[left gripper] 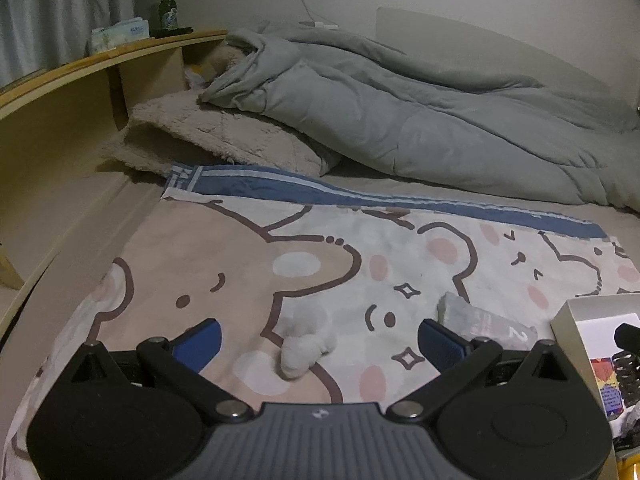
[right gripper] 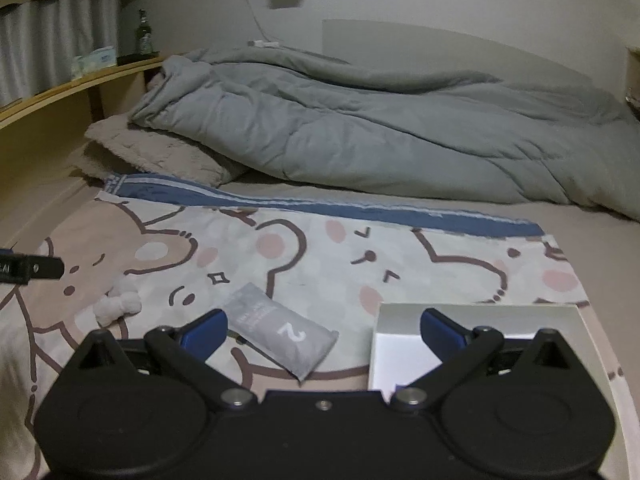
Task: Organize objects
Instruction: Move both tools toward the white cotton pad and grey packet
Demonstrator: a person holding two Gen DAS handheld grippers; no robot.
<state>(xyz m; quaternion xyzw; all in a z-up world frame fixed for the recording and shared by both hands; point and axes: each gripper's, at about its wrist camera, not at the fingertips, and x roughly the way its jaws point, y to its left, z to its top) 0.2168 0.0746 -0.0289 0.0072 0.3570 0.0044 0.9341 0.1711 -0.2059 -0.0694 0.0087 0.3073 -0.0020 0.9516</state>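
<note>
Between the wide-open, empty fingers of our left gripper [left gripper: 320, 338] lies a white fluffy ball [left gripper: 306, 350] on the cartoon blanket [left gripper: 200, 264]. Only the right view shows whole the grey pouch [right gripper: 276, 326] and white box [right gripper: 476, 316], under our right gripper [right gripper: 322, 330], also spread and empty.

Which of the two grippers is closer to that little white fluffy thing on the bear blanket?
Left. The left gripper is open right around the white fluffy thing. The right gripper hangs off to its right, over the grey pouch.
</note>
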